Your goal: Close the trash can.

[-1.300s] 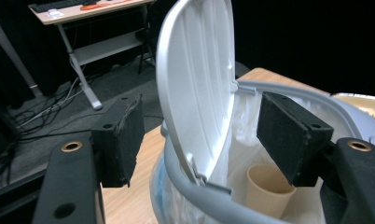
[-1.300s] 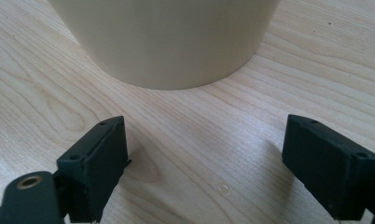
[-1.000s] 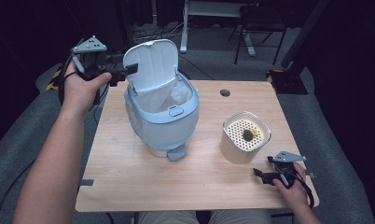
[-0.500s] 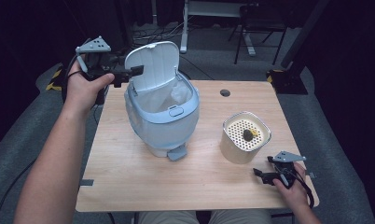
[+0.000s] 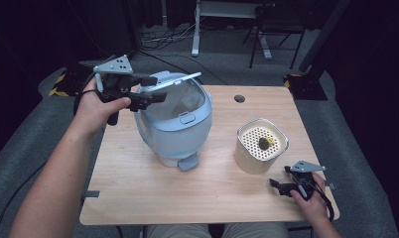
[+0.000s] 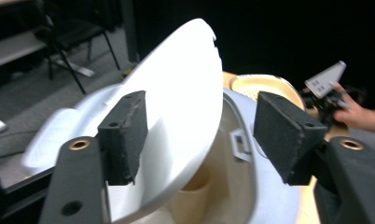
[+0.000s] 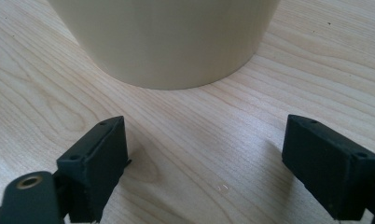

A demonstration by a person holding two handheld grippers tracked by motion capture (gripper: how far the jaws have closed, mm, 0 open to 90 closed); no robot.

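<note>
The left gripper (image 5: pixel 155 89) is hanging at the far left of the table (image 5: pixel 138 198), over the top of a pale blue bin (image 5: pixel 175 131) that is standing on the left half of the tabletop. The bin's white lid (image 5: pixel 175 82) is tilting low over the opening, its edge running between the gripper's two black jaws. In the left gripper view the lid (image 6: pixel 176 116) is passing between the pads (image 6: pixel 125 135); the left pad is lying against or just beside the lid's surface, while the right pad is standing clear of it over the bin's mouth. The jaws are standing spread and have just been opening a little further, with the lid between them but not pinched. Inside the bin (image 6: pixel 265 196) a cream inner cup (image 6: pixel 190 205) is showing below the lid. On the right half of the table a cream container (image 5: pixel 259 146) with a perforated top is sitting well apart from the bin, a small dark lump and a yellow bit lying on its top. The right gripper (image 5: pixel 282 186) is resting on the table near the front right corner, just beside that container. In the right gripper view its jaws are lying spread on the wood with nothing between them, and the container's wall (image 7: pixel 167 42) is rising just ahead.
</note>
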